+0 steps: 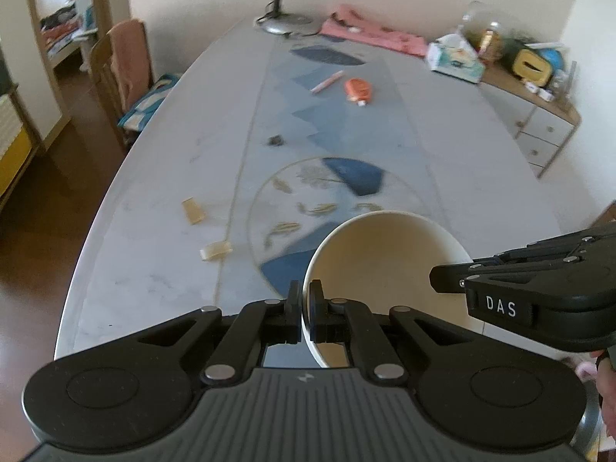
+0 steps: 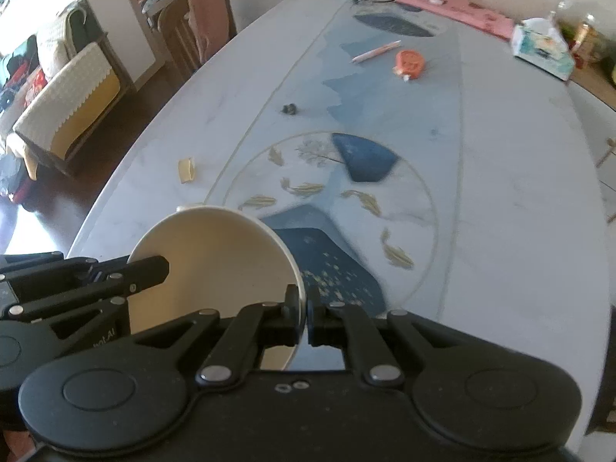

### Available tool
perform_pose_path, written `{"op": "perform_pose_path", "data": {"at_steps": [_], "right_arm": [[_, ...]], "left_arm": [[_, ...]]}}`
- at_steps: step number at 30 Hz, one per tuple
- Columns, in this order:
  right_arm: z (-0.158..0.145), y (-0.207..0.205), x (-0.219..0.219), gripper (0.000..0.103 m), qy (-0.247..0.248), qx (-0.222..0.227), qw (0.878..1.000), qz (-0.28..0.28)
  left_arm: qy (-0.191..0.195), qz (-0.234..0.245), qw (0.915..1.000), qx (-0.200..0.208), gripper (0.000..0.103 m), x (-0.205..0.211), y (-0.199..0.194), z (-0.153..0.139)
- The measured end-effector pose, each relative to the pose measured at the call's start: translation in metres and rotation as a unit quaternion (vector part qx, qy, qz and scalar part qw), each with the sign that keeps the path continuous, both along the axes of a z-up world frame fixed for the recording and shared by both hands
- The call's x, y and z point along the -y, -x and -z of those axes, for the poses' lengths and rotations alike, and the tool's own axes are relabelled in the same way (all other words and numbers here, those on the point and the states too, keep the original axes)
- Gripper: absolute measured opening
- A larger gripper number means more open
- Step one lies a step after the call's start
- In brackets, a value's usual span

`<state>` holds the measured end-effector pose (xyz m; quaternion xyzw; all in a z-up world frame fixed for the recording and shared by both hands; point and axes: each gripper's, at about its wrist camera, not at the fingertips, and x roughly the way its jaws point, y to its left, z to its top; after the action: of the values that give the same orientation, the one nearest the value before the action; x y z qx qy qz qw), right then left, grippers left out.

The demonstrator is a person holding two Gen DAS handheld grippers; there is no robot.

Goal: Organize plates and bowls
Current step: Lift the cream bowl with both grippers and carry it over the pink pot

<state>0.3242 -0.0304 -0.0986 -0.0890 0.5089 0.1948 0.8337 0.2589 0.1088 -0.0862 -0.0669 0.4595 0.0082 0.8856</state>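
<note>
We work over a long white table (image 1: 481, 146) with a blue and grey patterned runner down its middle, and most of its near half lies bare, which gives us room to set crockery down. At the far end sit a lamp base (image 1: 285, 23), a pink cloth (image 1: 377, 32) and a tissue box (image 1: 456, 57), all well apart from where we hold our load, so they do not crowd the work.

The task's thing is one cream bowl (image 1: 385, 265), and we hold it above the near end of the table, over the round fish motif. We carry it between both tools, one on each side of the rim. We judge that the two-sided hold keeps a deep, light bowl from tipping as we carry it to its place.

Our left gripper (image 1: 305, 304) is clamped on the bowl's near-left rim, the wall pinched thin between its pads. Our right gripper (image 2: 304, 310) is likewise closed onto the rim at the bowl's right edge, seen from its own camera.

Smaller things lie scattered on the cloth: an orange packet (image 1: 358, 90), a pink pen (image 1: 327, 81), a small dark lump (image 1: 275, 140) and two tan scraps (image 1: 193, 210). We would steer the bowl clear of the scraps nearest us.
</note>
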Motion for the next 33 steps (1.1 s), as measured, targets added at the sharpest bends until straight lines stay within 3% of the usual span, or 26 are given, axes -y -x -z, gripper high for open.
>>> {"op": "perform_pose_path", "data": {"at_steps": [14,24,33], "right_arm": [[-0.036,0.084,0.093,0.005,-0.011,0.035,0.994,0.103],[-0.033,0.135,0.156,0.005,-0.009,0.031,0.983,0.183],[-0.015,0.152,0.199,0.006,-0.01,0.016,0.976,0.217]], "left_arm": [[0.005,0.108,0.9937,0.027,0.002,0.085,0.054,-0.029],[0.011,0.19,0.9814,0.025,0.002,0.148,0.082,-0.025],[0.005,0.234,0.9719,0.022,0.002,0.195,0.09,-0.009]]}}
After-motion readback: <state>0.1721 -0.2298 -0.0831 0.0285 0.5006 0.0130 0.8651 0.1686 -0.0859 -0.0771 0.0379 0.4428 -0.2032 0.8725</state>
